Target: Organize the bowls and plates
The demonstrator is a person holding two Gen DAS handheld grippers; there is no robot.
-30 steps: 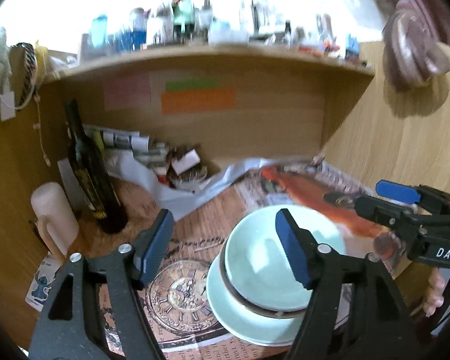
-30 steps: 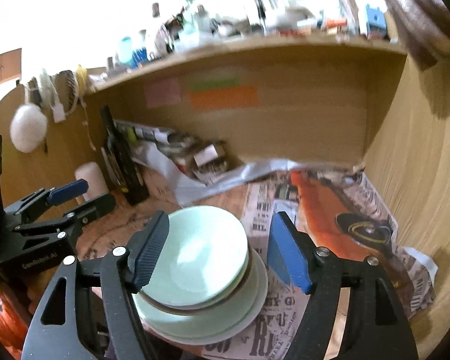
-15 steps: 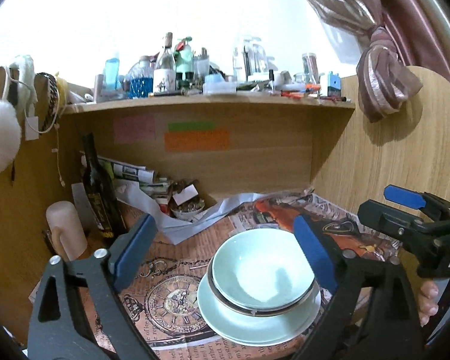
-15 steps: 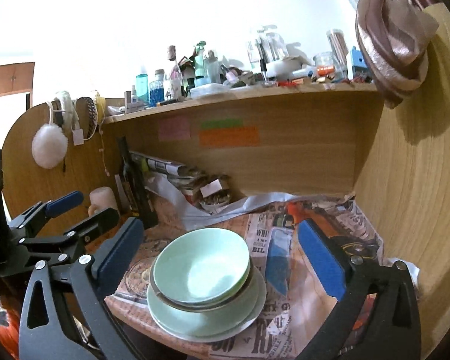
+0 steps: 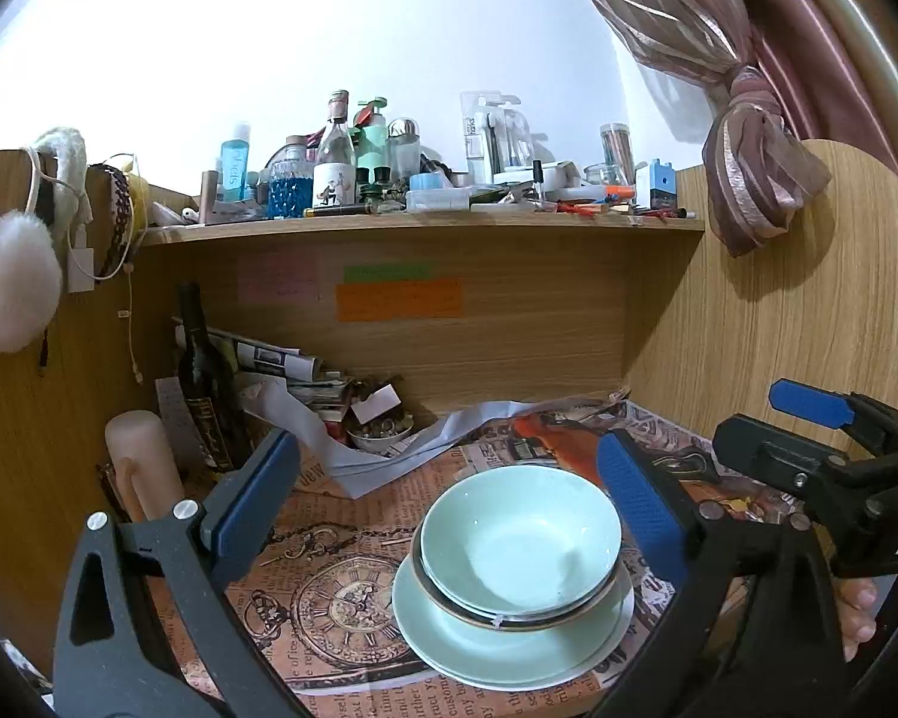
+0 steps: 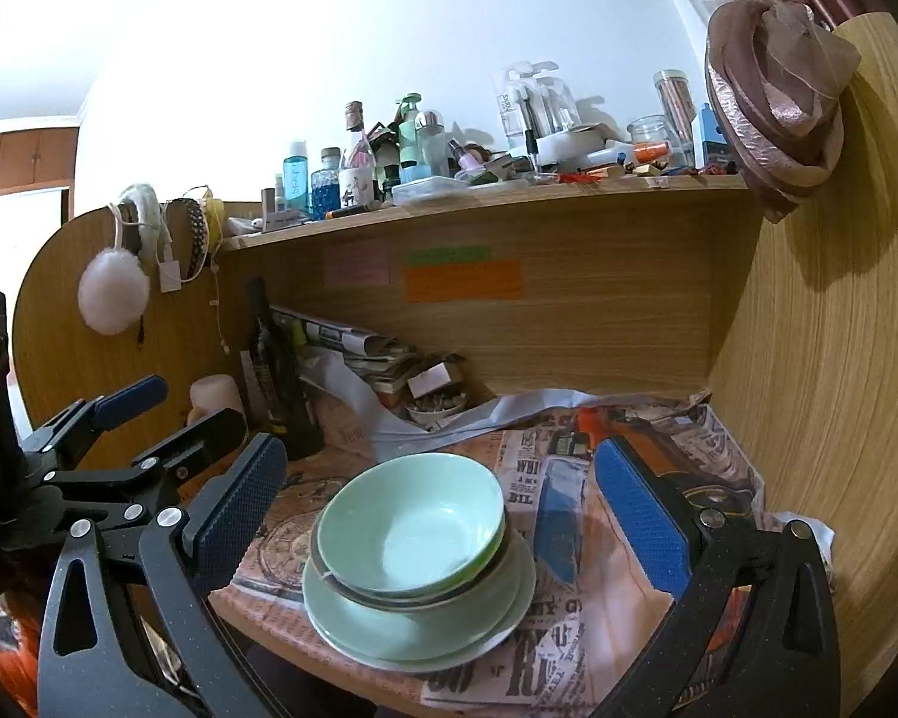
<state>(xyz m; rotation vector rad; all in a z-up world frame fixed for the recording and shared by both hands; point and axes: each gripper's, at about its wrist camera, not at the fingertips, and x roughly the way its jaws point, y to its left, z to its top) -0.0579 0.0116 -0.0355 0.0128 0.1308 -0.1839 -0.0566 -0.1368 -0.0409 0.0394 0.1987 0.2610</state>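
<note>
Wooden desk (image 5: 569, 703) with a back panel and side walls, covered with printed newspaper sheets (image 5: 329, 586) showing a clock drawing and an orange picture. Above, a wooden shelf (image 5: 425, 226) crowded with bottles, jars and small boxes. On the back panel, pink, green and orange paper notes (image 5: 398, 299). At the back left corner of the desk, a dark glass bottle (image 5: 200, 383), upright, just beside a pale pink cylindrical candle (image 5: 140, 461); near them a pile of rolled papers and a small white dish (image 5: 380, 434) with small things inside. On the left wall, a white fluffy pompom (image 5: 12, 281) hanging. At the upper right, a knotted pink curtain (image 5: 754, 179).

Left gripper (image 5: 443, 502): jaws have just been opening, now wide apart, blue pads on both sides of the dishes but touching nothing, holding nothing. Right gripper (image 6: 443, 508): jaws have just been opening as well, now at their widest, empty, pads clear of the dishes. Some fingertips of the person (image 5: 856, 613) visible below the right gripper in the left wrist view.

Pale green ceramic bowl (image 5: 521, 538), round and glossy, empty inside, nested in a second bowl with a dark rim (image 5: 509, 619). Both stacked on pale green round plates (image 5: 479, 652), near the front edge of the desk, about the middle of it.
</note>
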